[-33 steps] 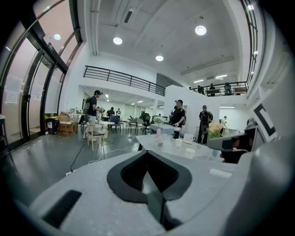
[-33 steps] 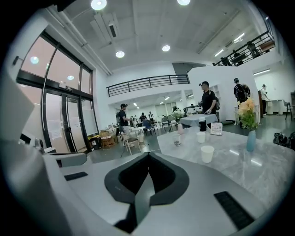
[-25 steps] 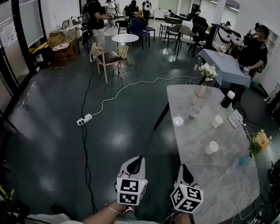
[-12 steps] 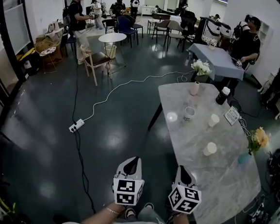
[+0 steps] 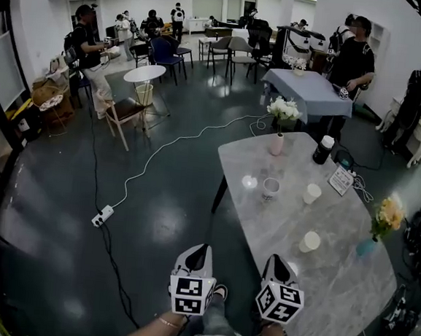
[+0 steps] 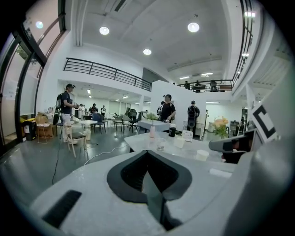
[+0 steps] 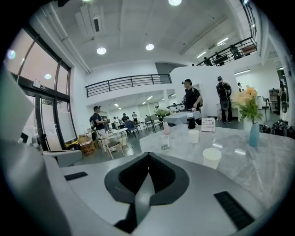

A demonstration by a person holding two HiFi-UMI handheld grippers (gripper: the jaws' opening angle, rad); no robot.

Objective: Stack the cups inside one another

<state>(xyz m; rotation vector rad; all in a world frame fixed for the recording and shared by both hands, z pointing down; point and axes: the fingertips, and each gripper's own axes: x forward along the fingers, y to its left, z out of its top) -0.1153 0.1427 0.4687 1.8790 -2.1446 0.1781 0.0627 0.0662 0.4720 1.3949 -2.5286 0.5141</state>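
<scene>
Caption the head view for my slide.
Left gripper and right gripper, shut and empty, face a marble table with a patterned cup, far white cup and near white cup unstacked.

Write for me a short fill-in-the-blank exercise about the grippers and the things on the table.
1. The left gripper and the right gripper are both ___, holding nothing.
2. The vase of white flowers is ___.
3. The vase of orange flowers is ___.
4. The cup nearest the grippers is ___.
Missing words: shut; pink; blue; white.
</scene>
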